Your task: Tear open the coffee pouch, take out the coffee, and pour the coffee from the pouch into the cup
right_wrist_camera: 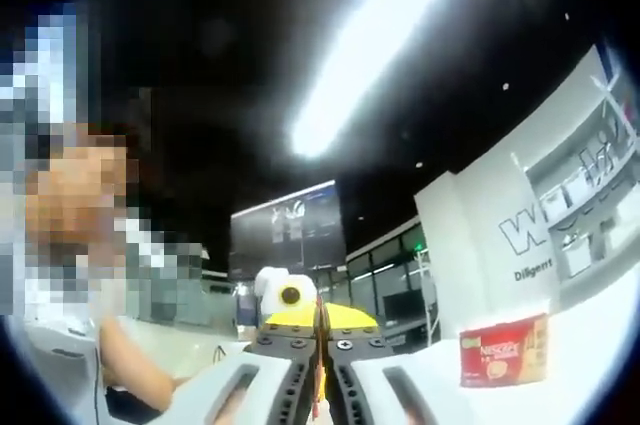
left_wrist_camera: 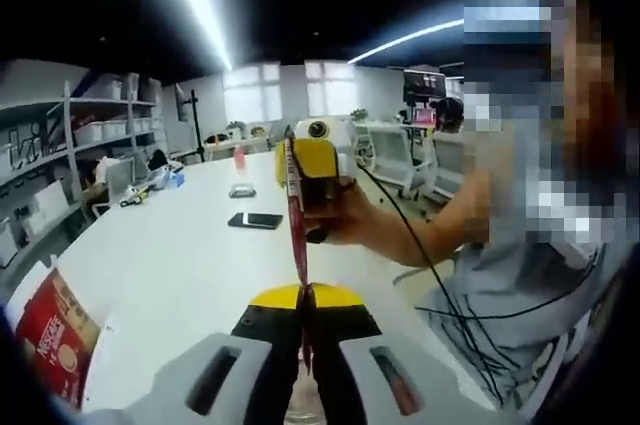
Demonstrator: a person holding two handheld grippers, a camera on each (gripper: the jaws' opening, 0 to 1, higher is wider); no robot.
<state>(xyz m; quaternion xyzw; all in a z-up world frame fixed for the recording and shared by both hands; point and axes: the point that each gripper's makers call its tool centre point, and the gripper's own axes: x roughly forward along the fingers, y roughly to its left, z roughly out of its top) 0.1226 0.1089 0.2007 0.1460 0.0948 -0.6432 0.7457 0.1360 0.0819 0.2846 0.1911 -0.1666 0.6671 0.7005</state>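
A thin red coffee stick pouch (left_wrist_camera: 296, 215) is stretched edge-on between both grippers, above the white table (left_wrist_camera: 180, 265). My left gripper (left_wrist_camera: 305, 295) is shut on its near end. In the left gripper view the yellow right gripper (left_wrist_camera: 302, 183), held in a person's hand (left_wrist_camera: 345, 220), is shut on the far end. In the right gripper view my right gripper (right_wrist_camera: 320, 330) is shut on the pouch's edge (right_wrist_camera: 320, 370), with the left gripper (right_wrist_camera: 290, 303) just beyond it.
A red coffee box (left_wrist_camera: 50, 335) (right_wrist_camera: 505, 350) stands on the table near its edge. A black phone (left_wrist_camera: 255, 220) and a small object (left_wrist_camera: 241, 190) lie farther along. Shelves (left_wrist_camera: 95, 135) line the left wall. The person's body (left_wrist_camera: 540, 275) is close on the right.
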